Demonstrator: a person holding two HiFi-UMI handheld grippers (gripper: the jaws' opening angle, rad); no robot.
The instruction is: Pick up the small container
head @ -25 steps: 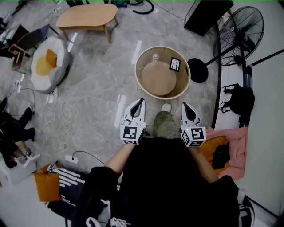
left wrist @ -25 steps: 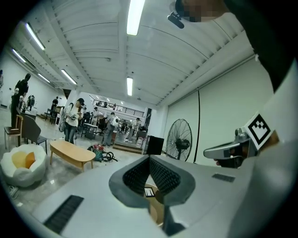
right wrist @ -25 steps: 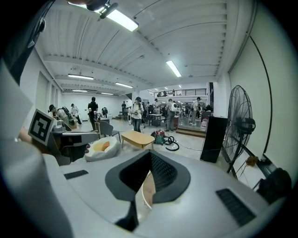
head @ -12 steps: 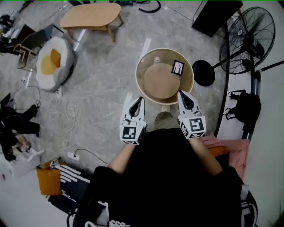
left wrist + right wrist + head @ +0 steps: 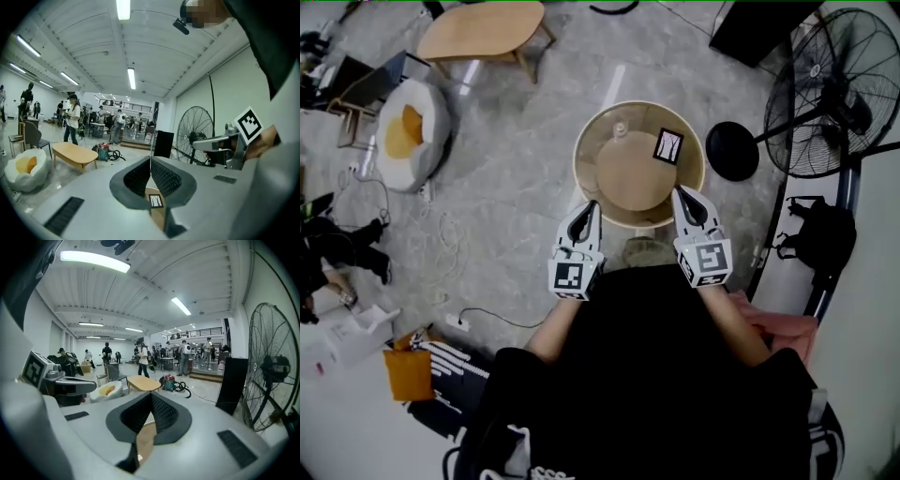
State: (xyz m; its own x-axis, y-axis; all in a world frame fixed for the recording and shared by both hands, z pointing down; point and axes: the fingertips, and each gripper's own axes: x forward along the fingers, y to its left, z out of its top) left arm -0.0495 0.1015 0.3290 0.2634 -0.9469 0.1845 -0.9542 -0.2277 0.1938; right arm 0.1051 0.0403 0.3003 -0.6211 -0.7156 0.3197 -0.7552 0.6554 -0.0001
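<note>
A small clear container [image 5: 620, 130] stands on the far side of a round wooden table with a raised rim [image 5: 581, 150], next to a black-and-white marker card [image 5: 668, 145]. My left gripper [image 5: 592, 204] is shut and empty, its tips at the table's near left rim. At the near right rim my right gripper [image 5: 679, 191] is also shut with nothing in it. Both are well short of the container. In the left gripper view the jaws [image 5: 150, 159] meet, with the card [image 5: 155, 200] showing below them. The right gripper view shows its jaws [image 5: 151, 394] closed over the tabletop.
A standing fan [image 5: 839, 94] and its round base [image 5: 732, 151] are to the right of the table. An oval wooden table [image 5: 483, 28] and an egg-shaped cushion [image 5: 408, 131] lie far left. Cables [image 5: 441, 253] trail over the floor. A black bag [image 5: 818, 230] sits at the right.
Both grippers have moved forward together, from the floor in front of the round table up to its near rim. Both have stayed shut.
</note>
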